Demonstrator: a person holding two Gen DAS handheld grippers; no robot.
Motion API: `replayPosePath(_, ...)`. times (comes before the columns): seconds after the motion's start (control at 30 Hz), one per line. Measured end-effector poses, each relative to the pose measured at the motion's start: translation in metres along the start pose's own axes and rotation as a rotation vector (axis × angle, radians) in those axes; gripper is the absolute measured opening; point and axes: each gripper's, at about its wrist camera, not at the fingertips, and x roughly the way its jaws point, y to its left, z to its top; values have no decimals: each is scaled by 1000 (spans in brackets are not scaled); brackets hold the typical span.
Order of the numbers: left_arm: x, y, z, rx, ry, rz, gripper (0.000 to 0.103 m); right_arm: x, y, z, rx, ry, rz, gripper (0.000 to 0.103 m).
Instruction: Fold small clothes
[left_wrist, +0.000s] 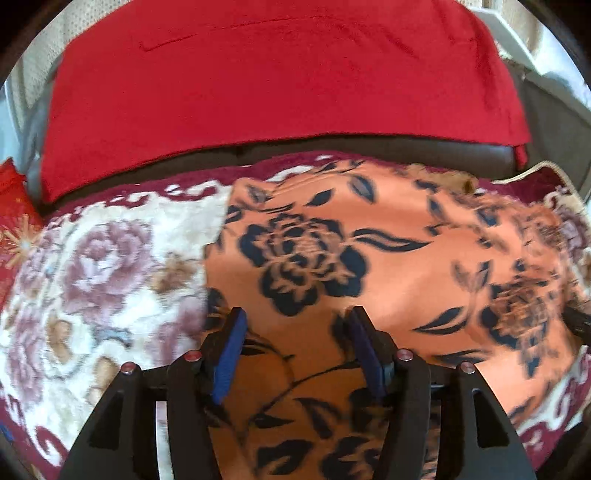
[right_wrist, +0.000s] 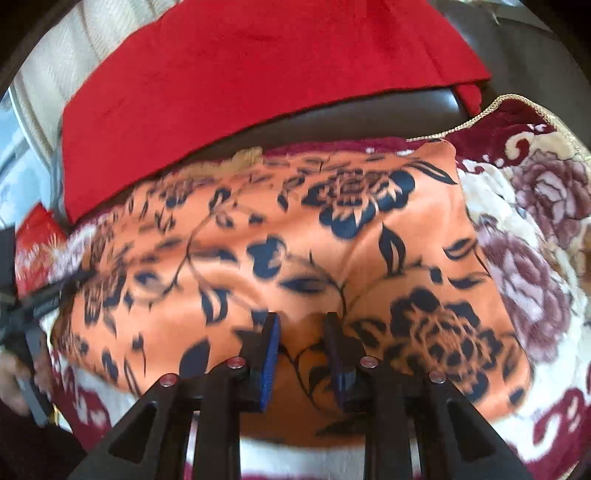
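Note:
An orange garment with a dark blue flower print (left_wrist: 369, 258) lies spread flat on a floral blanket (left_wrist: 92, 277). My left gripper (left_wrist: 297, 314) hovers over the garment's near left part, jaws wide apart, with only cloth showing below them. In the right wrist view the same garment (right_wrist: 295, 229) fills the middle, and a soft crease runs toward my right gripper (right_wrist: 302, 317). Its blue pads (right_wrist: 271, 354) stand a narrow gap apart above the near edge and press on nothing. The left gripper's dark body (right_wrist: 37, 302) shows at that view's left edge.
A red cloth (left_wrist: 277, 74) hangs over the backrest of a dark leather sofa (left_wrist: 369, 151) behind the garment. The cream and maroon blanket (right_wrist: 535, 258) reaches past the garment on both sides. A red patterned cushion (left_wrist: 14, 229) lies at the far left.

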Motion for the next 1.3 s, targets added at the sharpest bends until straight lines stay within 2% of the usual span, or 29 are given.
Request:
replayPosePath(0.13,3,5,-6,16,-9,24,60,-7,-6,-22,27,10,26,28)
replayPosePath(0.27,-2,7,-7,14,-4,39,60,-17,-17,-29,41,3,64,28)
replayPosePath(0.37,-24,19,-12,-65,-5,-11,60,-37,-29,-28,80,-29,106,28)
replayPosePath(0.4,-28,23,-14,-90,-20,-29,60,-48,-39,-30,128,-62,146,28)
replayPosePath(0.47,-44,32,-18,-152,-56,-78,65,-63,-63,-35,238,-120,203,49)
replayPosePath(0.5,-52,39,-21,-194,-66,-102,67,-69,-78,-40,318,-143,225,81)
replayPosePath(0.53,-59,45,-24,-231,-77,-121,68,-74,-93,-46,401,-172,249,86)
replayPosePath(0.6,-73,57,-36,-307,-118,-163,68,-84,-115,-56,502,-225,307,86)
replayPosePath(0.7,-85,58,-49,-325,-141,-197,72,-103,-129,-63,550,-339,348,81)
replayPosePath(0.77,-78,51,-52,-301,-97,-186,73,-104,-127,-55,531,-344,352,65)
replayPosePath(0.8,-72,48,-55,-306,-74,-190,73,-99,-124,-52,520,-323,333,53)
replayPosePath(0.87,-63,46,-60,-316,-33,-188,73,-81,-116,-44,515,-262,294,36)
replayPosePath(0.93,-46,49,-65,-312,26,-108,73,-62,-113,-43,519,-185,253,36)
replayPosePath(0.97,-35,51,-67,-313,68,-89,75,-47,-113,-42,528,-112,218,35)
replayPosePath(1.0,-24,60,-71,-367,106,-135,75,-37,-116,-45,541,-67,193,29)
replayPosePath(1.03,-22,67,-74,-416,115,-170,75,-35,-118,-46,557,-64,188,25)
replayPosePath(1.1,-27,78,-76,-476,116,-221,75,-43,-120,-46,563,-95,214,26)
replayPosePath(1.17,-34,86,-78,-500,98,-208,75,-55,-124,-48,574,-141,262,30)
replayPosePath(1.3,-39,102,-93,-618,92,-264,75,-62,-136,-55,619,-170,380,31)
